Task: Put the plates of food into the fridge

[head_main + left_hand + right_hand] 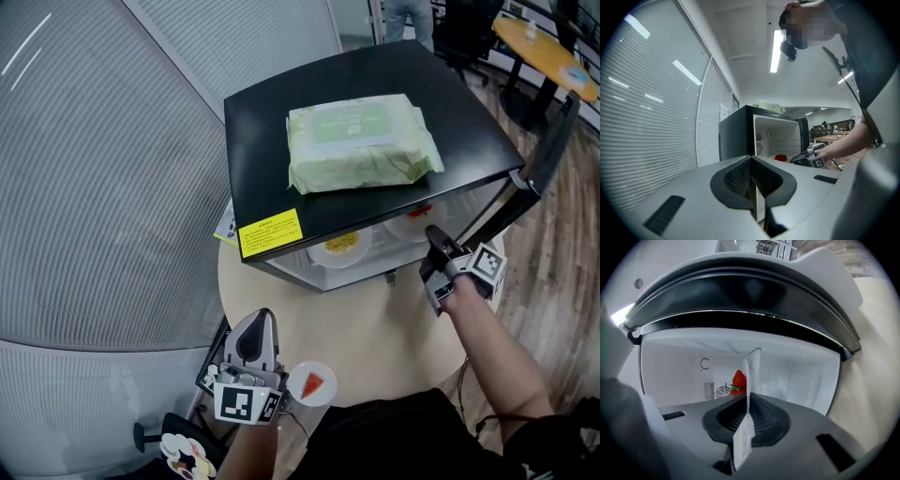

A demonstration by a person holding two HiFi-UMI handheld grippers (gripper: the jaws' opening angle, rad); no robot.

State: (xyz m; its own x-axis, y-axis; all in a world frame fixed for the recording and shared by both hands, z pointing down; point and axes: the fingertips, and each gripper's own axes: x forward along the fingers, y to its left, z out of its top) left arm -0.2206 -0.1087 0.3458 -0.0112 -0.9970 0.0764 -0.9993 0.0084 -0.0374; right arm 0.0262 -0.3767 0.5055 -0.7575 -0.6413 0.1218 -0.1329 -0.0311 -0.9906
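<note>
A black mini fridge [253, 127] stands on the round beige table [375, 328] with its door [548, 145] swung open to the right. Inside are a plate of yellow food [342, 246] and a plate with a strawberry [419, 217]. My right gripper [433, 234] is shut at the fridge's opening, pointing in at the strawberry [738, 379]. A thin white strip stands edge-on in its seam. My left gripper [256, 321] is shut at the table's near edge, facing the fridge. A small white plate with a red watermelon slice [312, 384] lies just right of it, not held.
A green-and-white pack of wipes [361, 141] lies on the fridge's top. A wall of blinds [94, 169] runs along the left. At the back right are a round orange table [548, 52], dark chairs and a standing person [410, 14]. The floor is wood.
</note>
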